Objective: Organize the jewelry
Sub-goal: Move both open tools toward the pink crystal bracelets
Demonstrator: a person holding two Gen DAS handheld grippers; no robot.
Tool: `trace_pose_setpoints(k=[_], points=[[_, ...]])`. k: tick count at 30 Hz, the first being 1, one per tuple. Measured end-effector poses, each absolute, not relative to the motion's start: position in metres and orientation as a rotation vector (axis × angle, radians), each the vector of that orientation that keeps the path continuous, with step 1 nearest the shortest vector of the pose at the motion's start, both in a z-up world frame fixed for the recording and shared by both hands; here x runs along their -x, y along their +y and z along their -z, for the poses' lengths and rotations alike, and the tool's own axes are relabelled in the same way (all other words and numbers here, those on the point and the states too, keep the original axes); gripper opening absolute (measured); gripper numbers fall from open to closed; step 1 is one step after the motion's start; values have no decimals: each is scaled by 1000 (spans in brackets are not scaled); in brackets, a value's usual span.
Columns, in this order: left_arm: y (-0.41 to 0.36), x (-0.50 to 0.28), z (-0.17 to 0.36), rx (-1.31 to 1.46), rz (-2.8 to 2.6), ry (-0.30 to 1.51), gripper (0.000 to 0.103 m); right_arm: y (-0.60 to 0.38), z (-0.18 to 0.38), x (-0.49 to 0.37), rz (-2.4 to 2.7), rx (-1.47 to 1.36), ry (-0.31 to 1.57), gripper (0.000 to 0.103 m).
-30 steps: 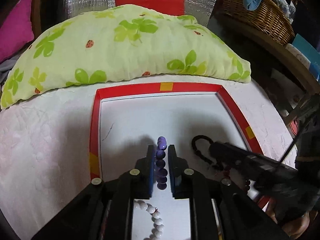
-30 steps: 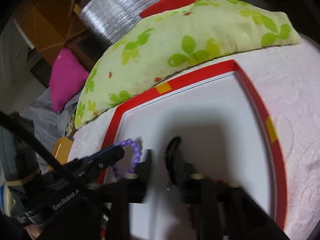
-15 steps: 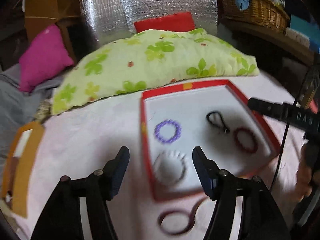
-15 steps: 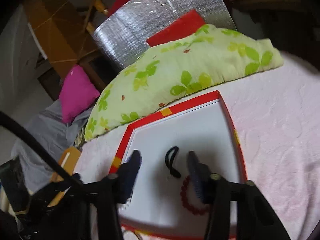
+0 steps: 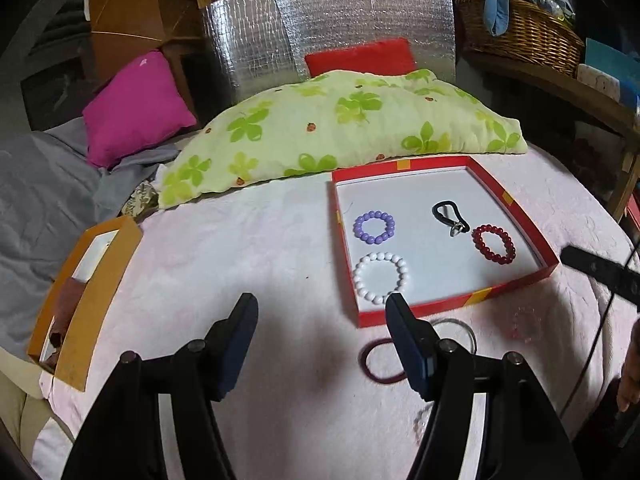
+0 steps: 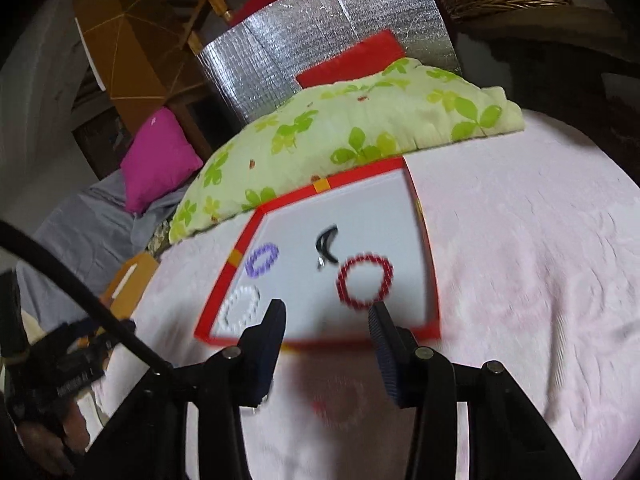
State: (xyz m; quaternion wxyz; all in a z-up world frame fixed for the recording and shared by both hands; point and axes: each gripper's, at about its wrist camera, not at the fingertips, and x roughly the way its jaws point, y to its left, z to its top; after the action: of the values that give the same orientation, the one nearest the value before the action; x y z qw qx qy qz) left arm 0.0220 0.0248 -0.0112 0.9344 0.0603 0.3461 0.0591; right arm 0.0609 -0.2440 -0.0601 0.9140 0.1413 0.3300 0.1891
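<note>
Four pieces of jewelry lie in the shallow red-rimmed cardboard tray with a white floor (image 5: pixel 516 280): a lilac round-bead bracelet (image 5: pixel 374 227) at the far left, a white round-bead bracelet (image 5: pixel 381 278) nearer us on that side, a black cord loop with a small metal ring (image 5: pixel 449 215) toward the far middle, and a dark red glossy-bead bracelet (image 5: pixel 493 244) to the right. All four lie flat and apart from one another.

We hold the left gripper (image 5: pixel 321 312) above the pale pink textured bedspread (image 5: pixel 240 256), its blue-padded fingers spread wide with nothing between them; the tray lies ahead and to its right, the white bracelet just past its right fingertip. On the bedspread outside the tray's near rim lie a maroon elastic hair band (image 5: pixel 380 360) and a thin clear ring (image 5: pixel 460 328), partly hidden behind that finger.

From the right wrist view, blurred, the right gripper (image 6: pixel 327 312) is also released and empty, the tray's near rim just beyond its fingertips and the dark red bracelet ahead of its right finger.

A second ago the left gripper was clenched on the lilac bracelet low over the tray, and the right gripper stood close over the black cord loop; now both have let go and drawn back, and the lilac bracelet rests on the tray floor.

Behind the tray lies a pale green pillow with a clover print (image 5: pixel 340 128).
</note>
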Motion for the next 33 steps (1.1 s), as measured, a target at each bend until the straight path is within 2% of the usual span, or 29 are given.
trace_pose_setpoints(k=[14,33], points=[[31,19,-2,-134,-168,650,67,-249,72,11,-425,-165,673,46],[26,36,-4,-122,-155,631,67,-236,81,-1,-396,-147,715,48]])
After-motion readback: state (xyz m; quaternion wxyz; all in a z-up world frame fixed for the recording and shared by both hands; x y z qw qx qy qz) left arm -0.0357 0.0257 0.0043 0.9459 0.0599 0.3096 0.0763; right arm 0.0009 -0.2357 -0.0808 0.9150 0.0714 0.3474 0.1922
